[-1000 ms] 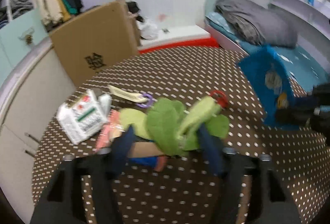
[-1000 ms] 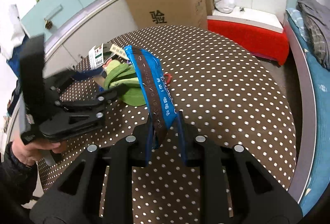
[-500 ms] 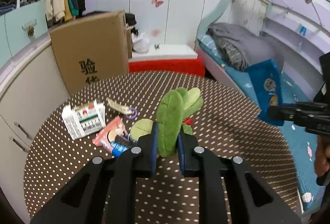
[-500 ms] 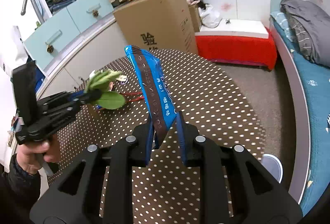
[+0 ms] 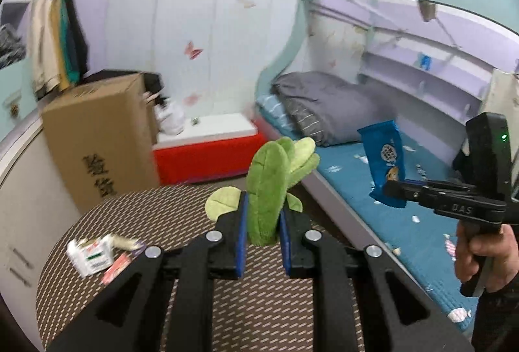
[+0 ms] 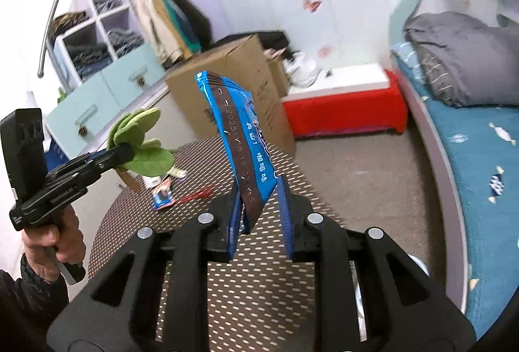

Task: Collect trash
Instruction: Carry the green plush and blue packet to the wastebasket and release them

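My left gripper point(image 5: 262, 216) is shut on a green plush leafy toy point(image 5: 269, 183) and holds it upright above the round brown dotted table point(image 5: 162, 212). The right wrist view shows that left gripper point(image 6: 125, 152) and the toy point(image 6: 142, 141) at the left, with a hand under them. My right gripper point(image 6: 259, 199) is shut on the lower end of a blue snack packet point(image 6: 240, 138), which stands up tilted. In the left wrist view the right gripper point(image 5: 392, 190) holds this packet point(image 5: 384, 157) over the bed side.
A white carton point(image 5: 89, 256) and a red wrapper point(image 5: 115, 266) lie on the table's left part. A blue-red wrapper point(image 6: 163, 194) and a red item point(image 6: 194, 194) lie there too. A cardboard box point(image 5: 97, 138), a red bench point(image 5: 207, 147) and a bed point(image 5: 405, 222) surround the table.
The left gripper closed on the green plush toy and lifted it off the table. The right gripper rose with the blue packet and swung away toward the bed.
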{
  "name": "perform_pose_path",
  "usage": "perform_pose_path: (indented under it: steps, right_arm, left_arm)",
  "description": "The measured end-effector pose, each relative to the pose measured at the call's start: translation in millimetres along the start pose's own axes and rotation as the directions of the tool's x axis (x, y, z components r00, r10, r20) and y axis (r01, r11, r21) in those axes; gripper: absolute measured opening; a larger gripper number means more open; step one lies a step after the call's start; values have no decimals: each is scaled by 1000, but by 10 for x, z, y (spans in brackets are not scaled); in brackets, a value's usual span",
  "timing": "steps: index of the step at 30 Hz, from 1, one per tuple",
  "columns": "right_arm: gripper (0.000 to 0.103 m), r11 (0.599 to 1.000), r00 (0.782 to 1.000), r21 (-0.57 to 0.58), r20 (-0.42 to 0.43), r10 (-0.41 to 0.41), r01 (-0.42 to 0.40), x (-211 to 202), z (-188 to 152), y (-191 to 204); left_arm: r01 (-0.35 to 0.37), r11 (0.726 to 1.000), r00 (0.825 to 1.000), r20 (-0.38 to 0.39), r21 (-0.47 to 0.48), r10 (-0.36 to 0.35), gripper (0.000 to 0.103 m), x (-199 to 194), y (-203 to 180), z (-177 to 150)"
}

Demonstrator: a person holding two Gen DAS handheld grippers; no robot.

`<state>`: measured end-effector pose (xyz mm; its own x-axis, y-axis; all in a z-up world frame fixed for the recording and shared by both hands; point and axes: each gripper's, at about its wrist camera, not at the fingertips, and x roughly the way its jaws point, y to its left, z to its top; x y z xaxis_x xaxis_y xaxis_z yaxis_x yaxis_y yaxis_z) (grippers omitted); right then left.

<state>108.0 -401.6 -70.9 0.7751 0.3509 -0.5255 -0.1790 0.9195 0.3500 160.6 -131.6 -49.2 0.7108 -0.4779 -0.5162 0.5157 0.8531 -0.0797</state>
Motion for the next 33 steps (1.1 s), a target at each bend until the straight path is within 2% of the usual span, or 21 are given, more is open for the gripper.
perform_pose_path:
  steps: [6, 14, 18, 24, 30, 33]
  right_arm:
    - [21, 993, 993, 76, 75, -93, 87, -478, 13, -464]
    - [21, 957, 972, 221, 96, -216, 191, -867, -180, -1132]
    - [21, 927, 961, 291, 73, -267, 235, -929, -321, -1422]
    - [21, 880, 949, 376, 2, -315, 291, -856, -601, -1887]
    - [21, 832, 945, 453, -92, -313, 320, -530, -887, -2264]
    - [21, 809, 944, 488, -129, -303, 326, -385, -1022, -2414]
  left_arm:
    - [82, 996, 997, 9, 41, -82, 16, 160, -554, 192]
    - [189, 979, 981, -46, 77, -186, 16, 543, -1307, 257]
    - [226, 970, 971, -100, 83, -218, 16, 828, -1638, 207]
    - [242, 965, 957, -187, 104, -220, 17, 1286, -2038, 35]
    - [245, 961, 928, -318, 126, -195, 17, 1863, -2324, -275]
    - [248, 961, 904, -385, 124, -184, 17, 2145, -2393, -433]
